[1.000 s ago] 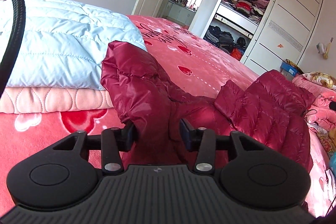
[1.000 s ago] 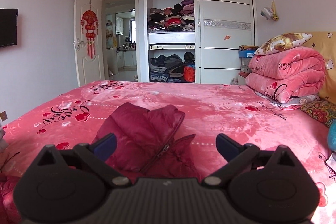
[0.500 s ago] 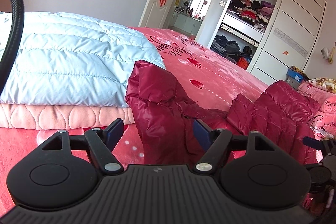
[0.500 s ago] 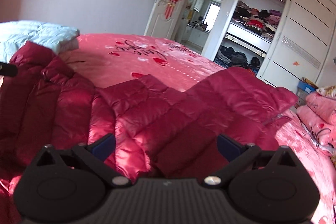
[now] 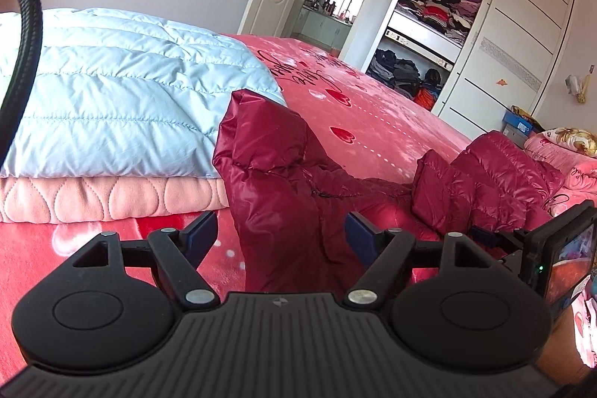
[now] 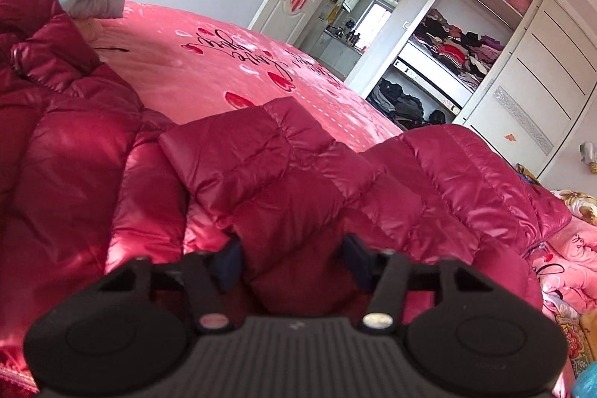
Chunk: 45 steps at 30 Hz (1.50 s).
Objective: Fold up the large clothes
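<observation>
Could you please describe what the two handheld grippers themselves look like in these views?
Both the left gripper and right gripper are matte black, with ribbed bodies, two round side discs, silver pivot screws and dark blue finger pads. A black cable curves past the left one.

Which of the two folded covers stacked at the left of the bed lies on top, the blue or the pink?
The light blue quilt lies on top. It is smooth and shiny with straight stitched rows; the pink quilted blanket under it shows only its scalloped edge.
</observation>
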Each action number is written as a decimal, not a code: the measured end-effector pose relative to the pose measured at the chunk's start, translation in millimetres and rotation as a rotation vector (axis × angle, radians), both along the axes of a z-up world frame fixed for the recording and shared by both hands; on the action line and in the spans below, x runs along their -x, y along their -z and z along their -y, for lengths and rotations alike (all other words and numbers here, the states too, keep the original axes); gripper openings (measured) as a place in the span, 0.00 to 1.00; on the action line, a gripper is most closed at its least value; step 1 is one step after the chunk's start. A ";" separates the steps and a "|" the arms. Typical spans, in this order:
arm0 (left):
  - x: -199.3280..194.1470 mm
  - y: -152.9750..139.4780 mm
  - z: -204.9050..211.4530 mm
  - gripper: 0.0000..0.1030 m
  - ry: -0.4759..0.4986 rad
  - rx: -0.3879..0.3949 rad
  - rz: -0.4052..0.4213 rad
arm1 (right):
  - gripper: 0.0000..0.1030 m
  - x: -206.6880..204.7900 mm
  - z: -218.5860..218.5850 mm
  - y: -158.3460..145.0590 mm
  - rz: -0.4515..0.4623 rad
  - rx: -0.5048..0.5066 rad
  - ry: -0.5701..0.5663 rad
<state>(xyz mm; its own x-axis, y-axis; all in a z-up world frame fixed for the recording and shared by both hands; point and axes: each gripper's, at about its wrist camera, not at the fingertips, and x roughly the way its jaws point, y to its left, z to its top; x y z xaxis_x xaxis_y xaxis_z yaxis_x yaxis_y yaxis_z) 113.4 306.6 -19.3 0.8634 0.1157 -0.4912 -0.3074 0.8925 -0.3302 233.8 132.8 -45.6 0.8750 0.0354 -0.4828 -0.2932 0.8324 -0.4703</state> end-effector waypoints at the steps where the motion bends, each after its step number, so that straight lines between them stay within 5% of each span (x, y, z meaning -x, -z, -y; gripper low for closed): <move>1: 0.0 0.4 0.4 0.89 0.001 -0.001 -0.002 | 0.25 0.8 2.6 -2.2 0.003 -0.015 0.011; 5: 1.3 0.4 4.9 0.90 0.003 -0.011 -0.008 | 0.02 11.6 26.4 -25.6 0.046 -0.084 0.076; 13: 14.0 -0.9 27.8 0.90 0.011 -0.088 -0.015 | 0.00 54.1 120.3 -91.2 0.169 -0.206 0.253; 20: 28.6 -4.5 62.0 0.90 0.081 -0.145 -0.011 | 0.00 110.6 223.7 -111.4 0.243 -0.306 0.512; 31: 67.2 5.3 118.2 0.90 0.188 -0.241 -0.087 | 0.00 222.1 355.7 -55.8 0.263 -0.569 0.928; 38: 104.5 8.1 128.4 0.90 0.172 -0.255 -0.135 | 0.00 254.9 386.4 -19.9 0.242 -0.687 1.033; 45: 119.8 22.5 123.2 0.90 0.135 -0.121 -0.232 | 0.07 267.7 396.4 -13.2 0.223 -0.821 1.003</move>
<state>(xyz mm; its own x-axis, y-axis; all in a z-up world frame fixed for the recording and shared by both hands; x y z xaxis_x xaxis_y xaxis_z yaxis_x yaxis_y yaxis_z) -6.4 183.4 -41.8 0.7409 0.0768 -0.6672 -0.2378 0.9591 -0.1536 -33.8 -263.6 -32.3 0.7502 -0.4602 -0.4748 0.6333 0.7066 0.3157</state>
